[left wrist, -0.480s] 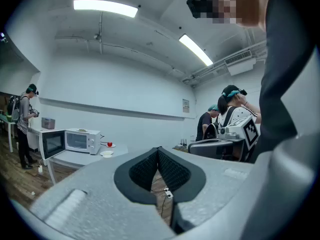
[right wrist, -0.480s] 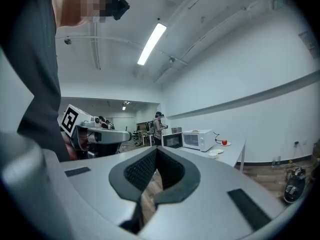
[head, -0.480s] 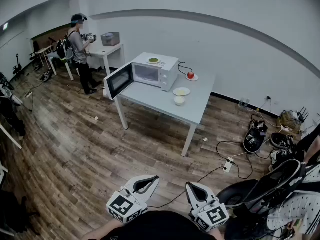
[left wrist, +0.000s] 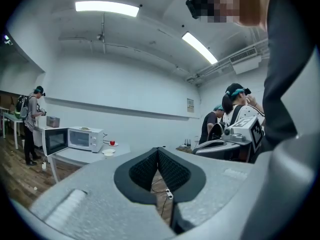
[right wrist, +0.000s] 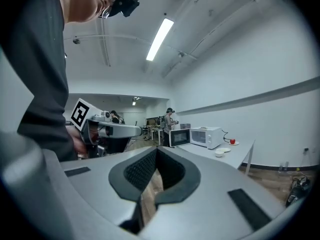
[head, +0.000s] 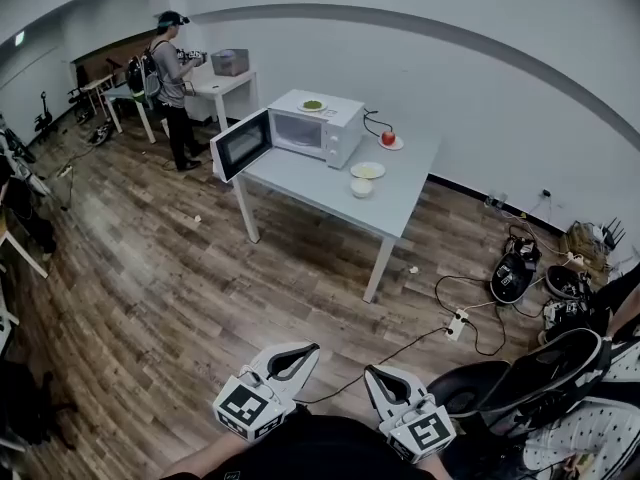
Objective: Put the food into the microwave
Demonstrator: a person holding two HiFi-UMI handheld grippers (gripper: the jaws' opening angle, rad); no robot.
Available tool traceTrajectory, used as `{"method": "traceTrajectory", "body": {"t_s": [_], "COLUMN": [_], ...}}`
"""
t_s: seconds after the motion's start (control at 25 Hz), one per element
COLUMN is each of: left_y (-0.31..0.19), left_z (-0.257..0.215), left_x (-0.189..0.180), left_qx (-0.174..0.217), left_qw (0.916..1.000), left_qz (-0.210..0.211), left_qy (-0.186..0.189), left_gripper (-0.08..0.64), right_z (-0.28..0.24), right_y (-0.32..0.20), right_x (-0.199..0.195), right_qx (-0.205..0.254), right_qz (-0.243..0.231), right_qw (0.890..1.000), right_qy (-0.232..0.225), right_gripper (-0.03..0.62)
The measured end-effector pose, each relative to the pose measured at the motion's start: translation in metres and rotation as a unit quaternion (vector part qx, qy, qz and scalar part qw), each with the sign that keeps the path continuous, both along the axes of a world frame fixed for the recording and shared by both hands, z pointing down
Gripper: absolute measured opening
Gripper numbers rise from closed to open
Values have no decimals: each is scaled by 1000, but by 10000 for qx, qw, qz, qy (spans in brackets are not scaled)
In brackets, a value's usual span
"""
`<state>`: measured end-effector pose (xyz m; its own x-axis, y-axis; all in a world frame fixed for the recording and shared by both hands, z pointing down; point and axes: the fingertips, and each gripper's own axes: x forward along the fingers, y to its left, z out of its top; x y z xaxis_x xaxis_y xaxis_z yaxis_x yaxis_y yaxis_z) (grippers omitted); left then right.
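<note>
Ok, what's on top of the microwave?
A small plate with something green on it sits on the microwave. The food is too small to identify, and it covers the plate's middle.

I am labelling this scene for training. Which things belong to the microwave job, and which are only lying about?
Job: microwave, table, plate of greens, apple, second plate, bowl.

Lying about: power strip, grey box, side table.
</note>
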<state>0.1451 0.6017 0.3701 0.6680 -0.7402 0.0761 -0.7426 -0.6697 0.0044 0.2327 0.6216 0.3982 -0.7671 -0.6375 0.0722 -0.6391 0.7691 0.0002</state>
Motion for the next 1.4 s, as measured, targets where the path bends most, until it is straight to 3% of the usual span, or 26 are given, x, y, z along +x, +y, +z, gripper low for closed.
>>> {"method": "traceTrajectory", "body": {"t_s": [0.36,0.72,1.12,1.4], "left_y": [-27,-138,-242,-285], "left_z": [6,-4,-12,-1], "left_x": [2,-19,-78,-118], "left_qx": [-75,116,136,20], "left_qw": [9999,9998,9990,9984], "left_qz": [-90,140,434,561], "left_qy": [50,120,-14,-2], "left_gripper": [9,9,9,9], "right_z": [0,-10,-20,-10], "right_y": [-21,-130,-242,-286], "right_x": [5,-13,-84,-127], "right_qx": [-103,-66,1,-136], "right_qz": [-148,153,226,285], "right_qw": [9992,9991,9990,9993], "right_qy": [-350,-400,-377,-209], "right_gripper": [15,17,17,17]}}
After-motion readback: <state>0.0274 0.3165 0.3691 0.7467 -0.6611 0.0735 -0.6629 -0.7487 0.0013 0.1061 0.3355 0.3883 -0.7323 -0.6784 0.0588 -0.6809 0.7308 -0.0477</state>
